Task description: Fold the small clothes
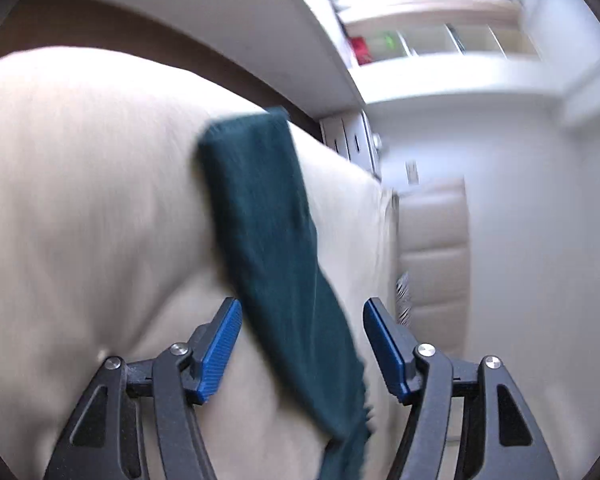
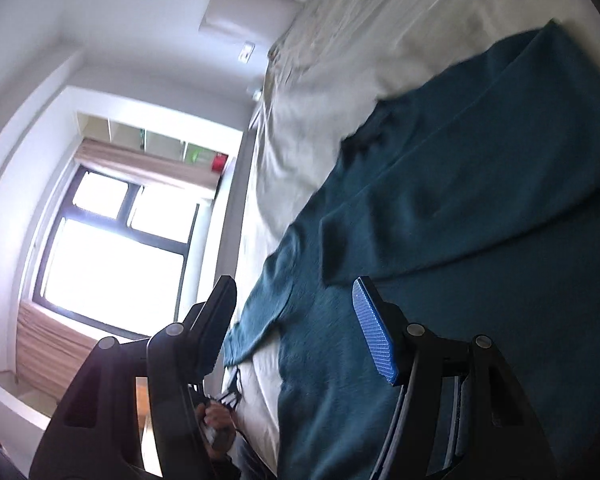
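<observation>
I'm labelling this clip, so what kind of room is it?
Most likely a bedroom: a bed with a cream sheet, a padded headboard against the wall, and a curtained window. A green garment lies on the bed.

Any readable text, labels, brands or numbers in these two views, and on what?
None can be read.
Teal garment: no tag or print shows.
Red and green items on the shelf: too blurred to tell.
Wall plate: too small and blurred.

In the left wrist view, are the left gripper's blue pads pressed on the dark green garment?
No, the left gripper stands open, its blue pads apart on either side of the dark green garment lying on the beige bed cover.
</observation>
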Action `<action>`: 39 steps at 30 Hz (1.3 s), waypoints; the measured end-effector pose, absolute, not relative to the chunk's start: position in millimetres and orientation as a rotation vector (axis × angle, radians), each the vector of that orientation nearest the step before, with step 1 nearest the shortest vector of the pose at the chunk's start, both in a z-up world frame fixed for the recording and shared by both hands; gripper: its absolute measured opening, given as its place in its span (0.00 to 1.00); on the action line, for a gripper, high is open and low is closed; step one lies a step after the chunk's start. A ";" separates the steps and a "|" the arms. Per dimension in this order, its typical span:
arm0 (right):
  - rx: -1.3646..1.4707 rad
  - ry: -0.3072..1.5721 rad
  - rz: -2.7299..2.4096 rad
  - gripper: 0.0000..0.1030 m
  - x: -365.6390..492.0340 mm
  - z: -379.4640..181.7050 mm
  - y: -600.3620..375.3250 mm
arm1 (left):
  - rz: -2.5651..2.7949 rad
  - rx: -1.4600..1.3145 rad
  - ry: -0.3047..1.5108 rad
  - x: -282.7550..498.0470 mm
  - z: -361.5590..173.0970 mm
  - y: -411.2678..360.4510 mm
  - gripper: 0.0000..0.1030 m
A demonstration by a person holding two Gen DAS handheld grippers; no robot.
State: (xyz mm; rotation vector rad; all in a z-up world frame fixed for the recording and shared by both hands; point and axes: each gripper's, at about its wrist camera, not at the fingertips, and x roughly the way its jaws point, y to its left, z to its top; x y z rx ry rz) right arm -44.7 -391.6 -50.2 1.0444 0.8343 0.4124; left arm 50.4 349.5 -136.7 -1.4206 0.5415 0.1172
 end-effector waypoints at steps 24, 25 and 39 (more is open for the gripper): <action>1.107 0.942 0.347 0.58 -55.3 -103.7 -389.0 | -0.364 0.284 0.782 131.5 -71.6 -72.4 0.13; 1.117 0.959 0.343 0.58 -52.6 -109.2 -388.4 | -0.359 0.328 0.809 124.2 -88.5 -83.8 0.18; 1.116 1.186 0.410 0.22 31.5 -160.8 -303.2 | -0.402 0.117 0.816 101.7 -89.2 -42.7 0.73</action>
